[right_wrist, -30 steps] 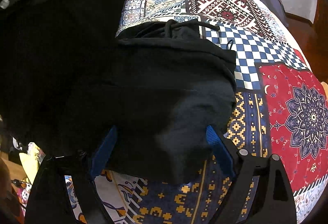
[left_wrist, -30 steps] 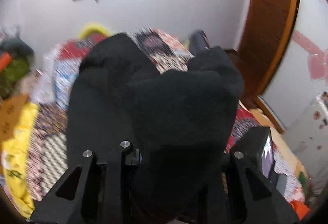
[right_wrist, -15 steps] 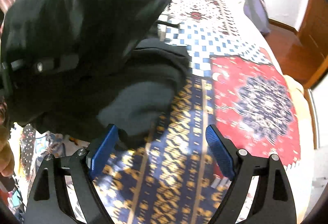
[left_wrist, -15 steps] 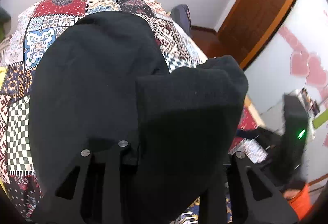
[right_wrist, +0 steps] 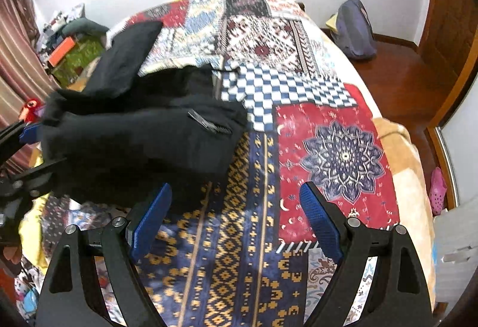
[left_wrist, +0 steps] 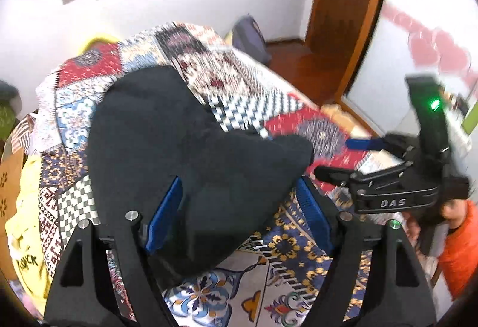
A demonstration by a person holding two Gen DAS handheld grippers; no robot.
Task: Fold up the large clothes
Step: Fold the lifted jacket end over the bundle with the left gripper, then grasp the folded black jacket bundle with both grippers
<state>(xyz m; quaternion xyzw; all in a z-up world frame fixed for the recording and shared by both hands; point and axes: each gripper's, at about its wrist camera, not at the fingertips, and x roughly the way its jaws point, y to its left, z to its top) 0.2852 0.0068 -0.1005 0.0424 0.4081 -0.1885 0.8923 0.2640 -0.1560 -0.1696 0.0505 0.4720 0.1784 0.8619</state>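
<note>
While both tongs (right_wrist: 236,222) gape, black garment (right_wrist: 143,135) on bedspread (right_wrist: 337,153).

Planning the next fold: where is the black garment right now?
The black garment lies bunched on the left of the patchwork bedspread in the right wrist view, and between the open left gripper fingers.

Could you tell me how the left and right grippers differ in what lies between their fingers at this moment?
The left gripper has the black garment bunched between its fingers; the right gripper has only the patterned bedspread showing in its gap. Left frames cloth, right frames nothing. Both are open, with blue pads.
</note>
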